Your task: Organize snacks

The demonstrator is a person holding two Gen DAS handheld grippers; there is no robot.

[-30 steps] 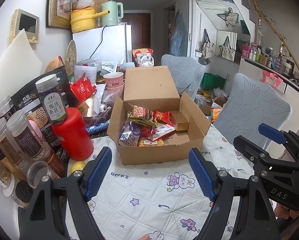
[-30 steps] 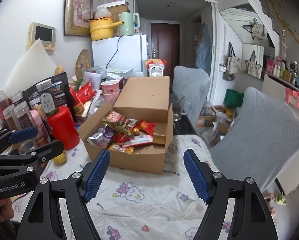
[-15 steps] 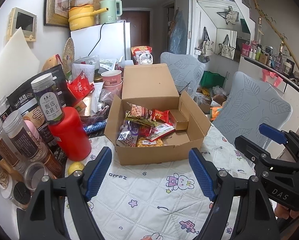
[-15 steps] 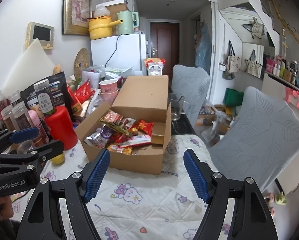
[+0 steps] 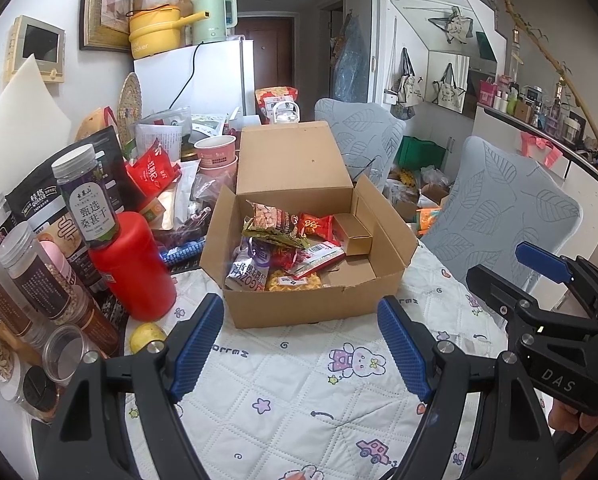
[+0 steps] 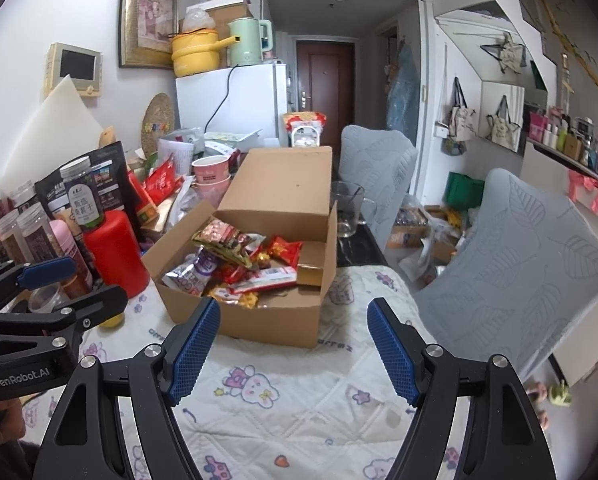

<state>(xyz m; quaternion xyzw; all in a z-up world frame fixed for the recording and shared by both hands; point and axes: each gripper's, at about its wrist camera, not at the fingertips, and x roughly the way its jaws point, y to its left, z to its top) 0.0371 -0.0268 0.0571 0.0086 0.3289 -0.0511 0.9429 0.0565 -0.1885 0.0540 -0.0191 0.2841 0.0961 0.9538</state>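
Note:
An open cardboard box (image 5: 311,300) (image 6: 275,320) sits on the quilted table cover, lid flap standing up behind it. Inside lie several snack packets (image 5: 283,248) (image 6: 235,260) and a small brown carton (image 5: 353,232). My left gripper (image 5: 301,344) hovers open just in front of the box, nothing between its blue pads. My right gripper (image 6: 293,344) is also open and empty, a little short of the box's near right corner. Each gripper shows at the edge of the other's view.
Left of the box stand a red bottle (image 5: 133,264), several clear jars (image 5: 31,280), dark pouches and a yellow fruit (image 5: 145,336). Pink cups (image 5: 217,152) and bags crowd the back. Two grey chairs (image 5: 507,208) stand at the right. The patterned table cover (image 5: 299,400) lies in front.
The left wrist view has shifted slightly, with the box sitting a touch lower and nearer. Both grippers stay open and hold nothing.

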